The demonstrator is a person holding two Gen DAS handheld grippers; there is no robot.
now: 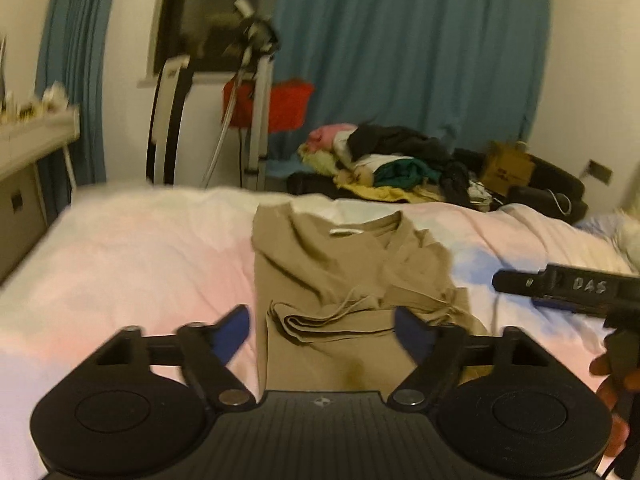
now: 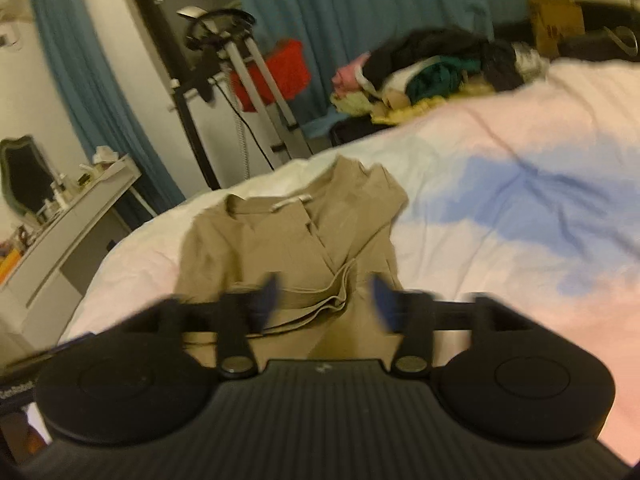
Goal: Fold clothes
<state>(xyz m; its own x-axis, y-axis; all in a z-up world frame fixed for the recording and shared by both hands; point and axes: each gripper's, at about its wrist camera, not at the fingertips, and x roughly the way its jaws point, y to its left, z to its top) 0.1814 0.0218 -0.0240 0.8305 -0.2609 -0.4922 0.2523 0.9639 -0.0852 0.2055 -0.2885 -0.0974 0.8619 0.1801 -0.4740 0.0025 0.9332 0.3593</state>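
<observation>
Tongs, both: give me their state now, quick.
Left tongs: open, empty, over the shirt.
Right tongs: open, empty, also over the shirt.

- The tan shirt (image 1: 340, 280) is matt woven cloth, creased and soft, with a thin raw-looking edge where its layers stack.
- The bed (image 1: 120, 264) beneath the shirt wears a smooth, faintly wrinkled cotton-like sheet in pale pink, white and blue, without sheen.
- The left hand-held gripper (image 1: 322, 330) is matt black plastic with a ribbed body, shiny metal pivot pins and blue, rubbery-looking fingertips (image 1: 232, 332).
- The right hand-held gripper (image 2: 326, 300) shows the same matt black plastic, metal pins and blue pads.
- Beyond the shirt, the curtain (image 1: 412, 48) is dull teal fabric in soft folds.
- Beside the curtain, the cardboard box (image 1: 506, 168) looks rough and brown.
</observation>
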